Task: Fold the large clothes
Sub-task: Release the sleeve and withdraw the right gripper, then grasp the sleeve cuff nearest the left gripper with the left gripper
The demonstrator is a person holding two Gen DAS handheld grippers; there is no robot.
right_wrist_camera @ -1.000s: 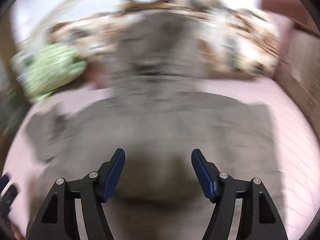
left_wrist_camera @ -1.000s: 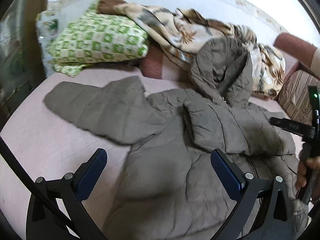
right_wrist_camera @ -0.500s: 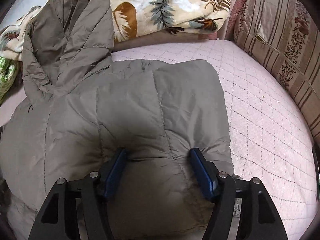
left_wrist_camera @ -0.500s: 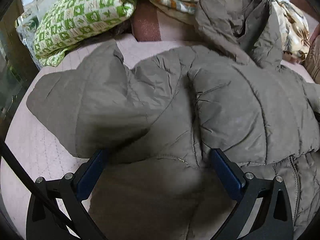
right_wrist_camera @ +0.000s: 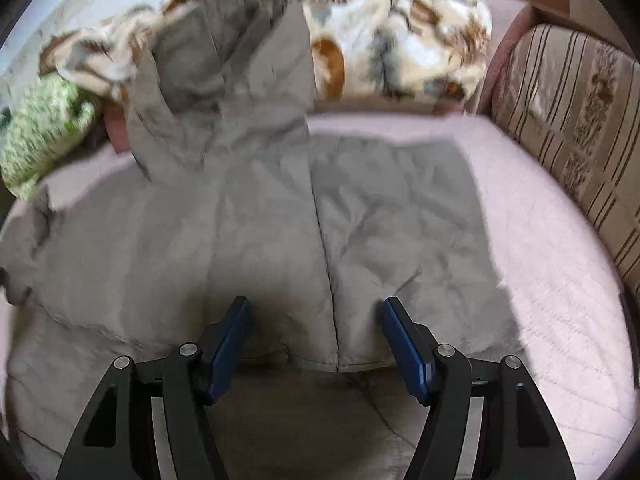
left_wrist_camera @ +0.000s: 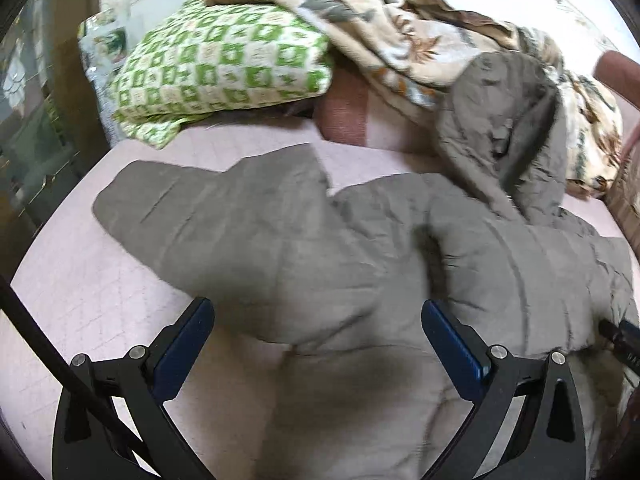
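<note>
A: Jacket (left_wrist_camera: pixel 320 264) status?

B: Spread flat on the bed (left_wrist_camera: pixel 80 280), hood (left_wrist_camera: pixel 500 120) against the blanket (left_wrist_camera: pixel 400 32). One sleeve (left_wrist_camera: pixel 192 216) lies out toward the pillow (left_wrist_camera: pixel 224 64).

A: Claws?

B: Left claw (left_wrist_camera: pixel 318 334) spread over the sleeve, empty. Right claw (right_wrist_camera: pixel 316 332) spread over the folded panel, empty.

A: Handling?

B: Likely soft, puffy, light, slippery shell. Pinch at a cuff or hem edge, not the padded middle.

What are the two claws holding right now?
Nothing. The left claw and right claw are both open above the grey jacket, which lies loose on the bed.
</note>
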